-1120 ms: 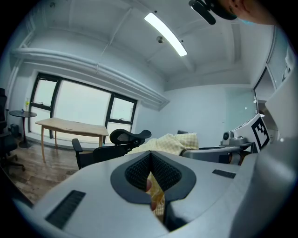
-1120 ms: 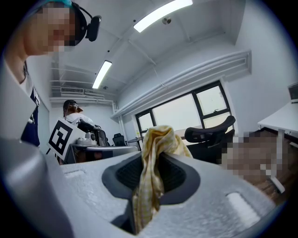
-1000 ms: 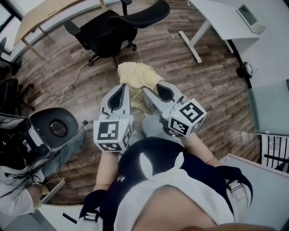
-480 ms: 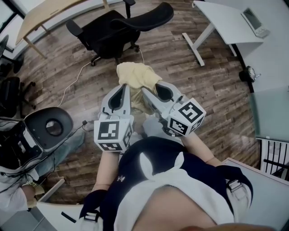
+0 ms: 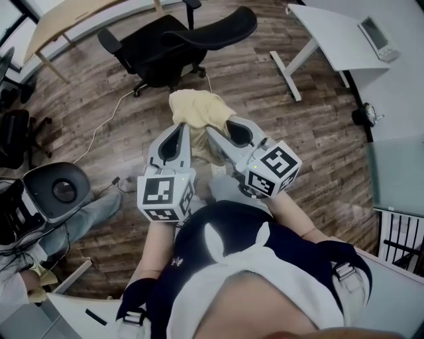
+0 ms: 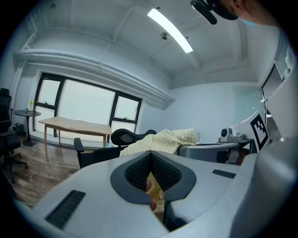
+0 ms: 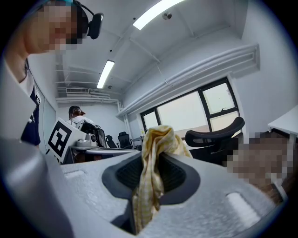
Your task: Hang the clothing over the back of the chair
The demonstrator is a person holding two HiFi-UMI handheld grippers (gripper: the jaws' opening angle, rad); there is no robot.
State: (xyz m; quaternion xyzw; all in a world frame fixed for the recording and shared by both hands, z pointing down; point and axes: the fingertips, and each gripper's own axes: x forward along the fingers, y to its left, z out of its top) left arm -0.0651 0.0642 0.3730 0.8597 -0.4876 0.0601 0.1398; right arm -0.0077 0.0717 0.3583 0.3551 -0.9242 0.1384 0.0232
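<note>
1. Wood-plank floor [image 5: 311, 119], dark brown and laid across the whole room; a thin pale cable [image 5: 106, 122] trails over it at the left.
2. Black office chair [image 5: 165, 46], at the far middle of the floor, with its curved backrest towards the right. Nothing hangs on it.
3. Clothing [image 5: 195, 112], pale yellow with a fine check, bunched in the air between the two grippers. It is on the near side of the chair and clear of it.
4. Left gripper [image 5: 180, 129], grey, with a marker cube at its near end. Its own view shows the jaws drawn narrow on a fold of the yellow cloth [image 6: 172, 139], the rest of which is heaped just beyond the tips.
5. Right gripper [image 5: 222, 130], just beside the left one and angled towards it. Its jaws are clamped on a gathered bunch of the cloth [image 7: 156, 148], which rises above the pads and hangs down through the gap.
6. White counter [image 5: 331, 36], far right, carrying a small grey device [image 5: 374, 32].
7. Wooden counter [image 5: 73, 16], far left, by the windows.
8. Grey round seat [image 5: 59, 192], at the left edge, with a second person's jeans leg [image 5: 86, 215] beside it.
</note>
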